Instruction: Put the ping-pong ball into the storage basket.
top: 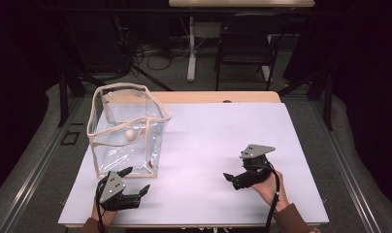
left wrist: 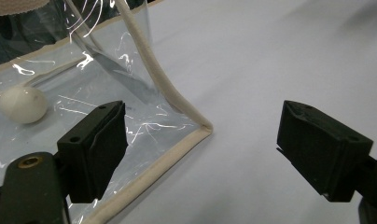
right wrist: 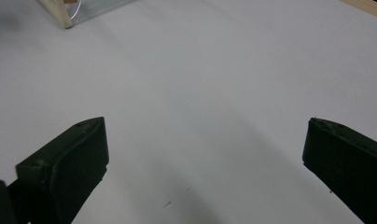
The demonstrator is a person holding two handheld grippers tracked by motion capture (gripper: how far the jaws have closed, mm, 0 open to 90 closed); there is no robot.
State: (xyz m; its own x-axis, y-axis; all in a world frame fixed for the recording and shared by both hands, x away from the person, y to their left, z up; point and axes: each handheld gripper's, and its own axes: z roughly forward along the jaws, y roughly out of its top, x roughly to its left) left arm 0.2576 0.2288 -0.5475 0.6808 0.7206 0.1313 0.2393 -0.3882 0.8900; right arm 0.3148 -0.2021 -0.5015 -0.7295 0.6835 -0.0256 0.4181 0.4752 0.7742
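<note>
The tabletop (top: 218,141) is covered by a pale sheet, with a strip of bare wood showing along its far edge. On it the clear bag (top: 127,128) is the landmark: a boxy, see-through bag with cream-coloured edging, standing upright with its mouth open at the top (its walls catch bright glints of light). The left gripper (top: 136,182) sits just beside the bag's near bottom edge, held in a hand at the near side of the tabletop; its jaws stand wide apart with nothing between them. In the left gripper view the left gripper (left wrist: 200,149) points at the bag's near corner (left wrist: 203,130), one jaw in front of the clear wall and the other over bare sheet. The right gripper (top: 229,177) rests well apart from the bag, to its right and nearer the person, its jaws also spread wide and empty over the sheet in the right gripper view (right wrist: 203,154). Inside the bag, a small white ball (top: 130,134) lies on its floor; it shows through the wall in the left gripper view (left wrist: 22,103).
</note>
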